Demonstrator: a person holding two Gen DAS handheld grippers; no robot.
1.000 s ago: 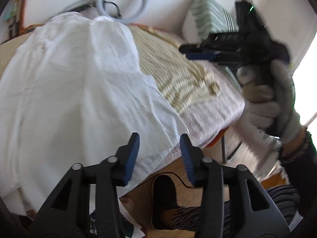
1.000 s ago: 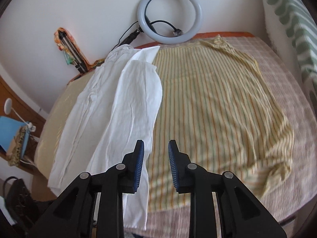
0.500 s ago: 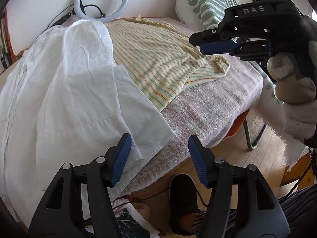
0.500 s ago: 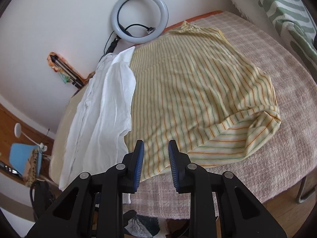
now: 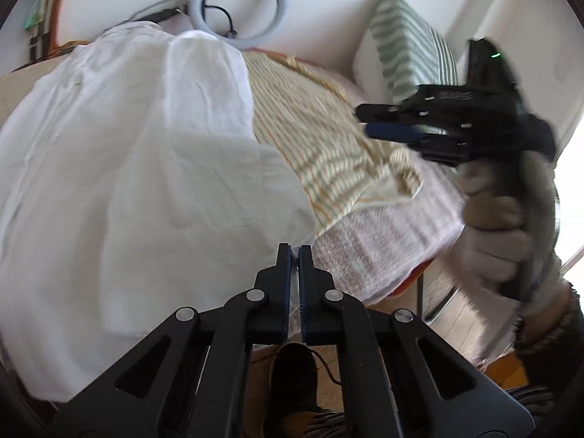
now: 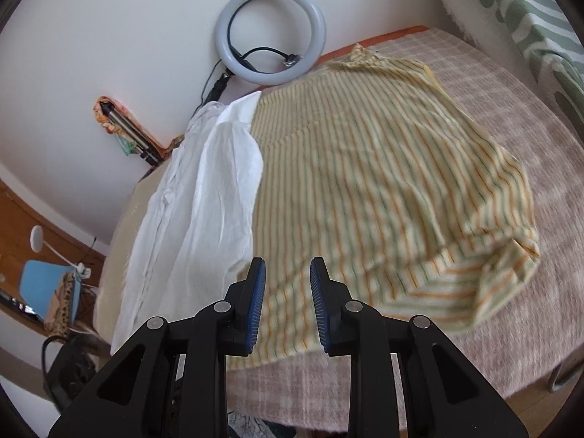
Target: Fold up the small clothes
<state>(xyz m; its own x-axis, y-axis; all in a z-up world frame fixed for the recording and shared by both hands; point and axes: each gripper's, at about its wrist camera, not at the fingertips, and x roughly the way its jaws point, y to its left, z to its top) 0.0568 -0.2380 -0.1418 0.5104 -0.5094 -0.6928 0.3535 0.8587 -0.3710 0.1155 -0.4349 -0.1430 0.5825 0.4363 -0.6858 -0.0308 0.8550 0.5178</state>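
A white garment (image 5: 138,182) lies spread over the left of the bed, its near edge hanging over the side. My left gripper (image 5: 295,252) is shut at that garment's near right corner, and pale cloth shows in the thin slit between the pads. A yellow striped shirt (image 6: 383,189) lies flat beside the white garment (image 6: 204,211), its near right corner rumpled. My right gripper (image 6: 284,270) hovers open over the striped shirt's near hem with nothing between its fingers. In the left wrist view the right gripper (image 5: 361,122) is held by a gloved hand (image 5: 500,241) above the striped shirt (image 5: 321,138).
A pinkish checked cover (image 6: 547,226) lies over the bed. A ring light (image 6: 270,29) leans on the wall behind, and a green patterned pillow (image 6: 540,25) stands at the far right. Wooden floor, a dark shoe (image 5: 292,379) and a cable lie below the bed's edge.
My left gripper's jaws went from wide open to shut at the white garment's corner. The right gripper drifted lower over the striped shirt, its jaws the same width.
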